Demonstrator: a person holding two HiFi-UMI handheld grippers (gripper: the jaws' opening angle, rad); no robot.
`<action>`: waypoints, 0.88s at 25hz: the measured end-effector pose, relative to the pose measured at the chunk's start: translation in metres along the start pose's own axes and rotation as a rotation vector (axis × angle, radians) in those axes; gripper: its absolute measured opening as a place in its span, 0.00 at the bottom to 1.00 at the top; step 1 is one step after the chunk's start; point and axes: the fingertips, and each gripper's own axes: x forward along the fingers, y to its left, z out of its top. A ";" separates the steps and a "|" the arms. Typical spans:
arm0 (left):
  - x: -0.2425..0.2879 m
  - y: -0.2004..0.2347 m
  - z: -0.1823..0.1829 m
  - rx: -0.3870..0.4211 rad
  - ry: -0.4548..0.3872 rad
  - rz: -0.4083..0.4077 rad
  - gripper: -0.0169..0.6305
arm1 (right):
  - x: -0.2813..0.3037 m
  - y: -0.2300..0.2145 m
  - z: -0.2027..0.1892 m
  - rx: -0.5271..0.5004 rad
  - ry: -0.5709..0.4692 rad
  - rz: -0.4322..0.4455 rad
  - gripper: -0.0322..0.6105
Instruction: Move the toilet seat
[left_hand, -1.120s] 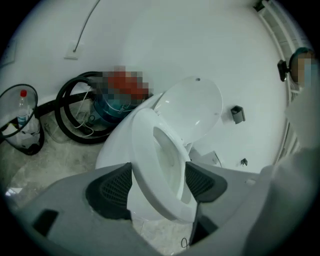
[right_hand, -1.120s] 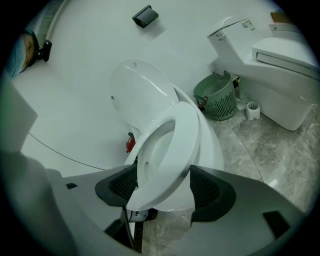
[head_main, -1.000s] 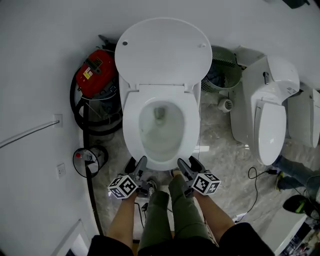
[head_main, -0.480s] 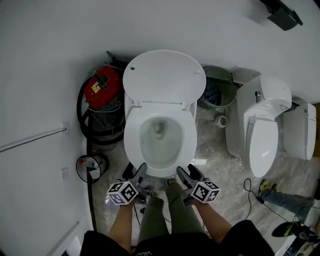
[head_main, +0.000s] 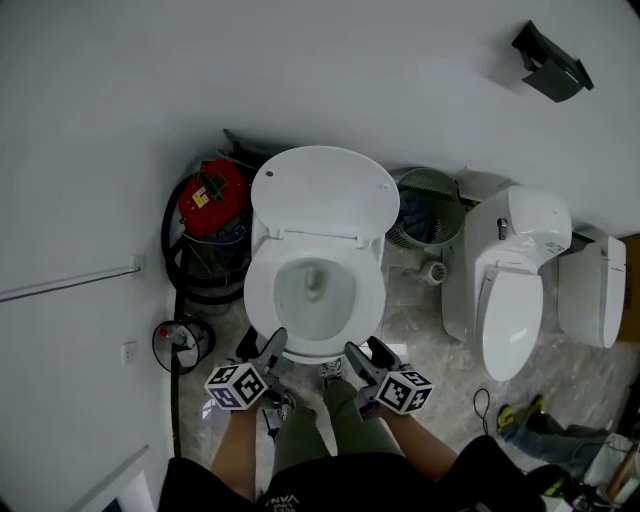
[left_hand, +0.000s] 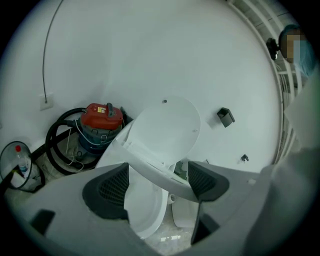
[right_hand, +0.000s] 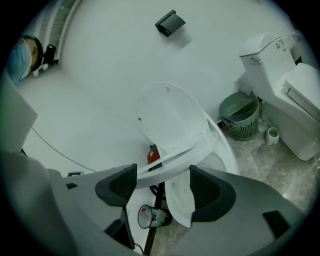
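Seat (head_main: 260, 296) flat on bowl, lid (head_main: 325, 195) up. I guess hard, smooth, light, swings on hinge. I'd grab front edge. Left gripper (head_main: 263, 345) jaws opening, empty; right gripper (head_main: 370, 352) wide, empty.

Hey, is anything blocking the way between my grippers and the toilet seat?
Nothing visible. The left gripper, jaws opening with nothing between them, and the open right gripper hang just in front of the toilet seat.
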 end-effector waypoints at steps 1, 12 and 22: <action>0.001 -0.002 0.004 -0.007 -0.009 0.003 0.60 | 0.000 0.002 0.004 0.003 0.003 0.011 0.54; 0.012 -0.027 0.056 -0.092 -0.120 -0.048 0.63 | -0.002 0.030 0.051 -0.022 0.008 0.149 0.57; 0.029 -0.054 0.106 -0.065 -0.108 -0.191 0.67 | 0.014 0.055 0.106 -0.054 -0.108 0.154 0.65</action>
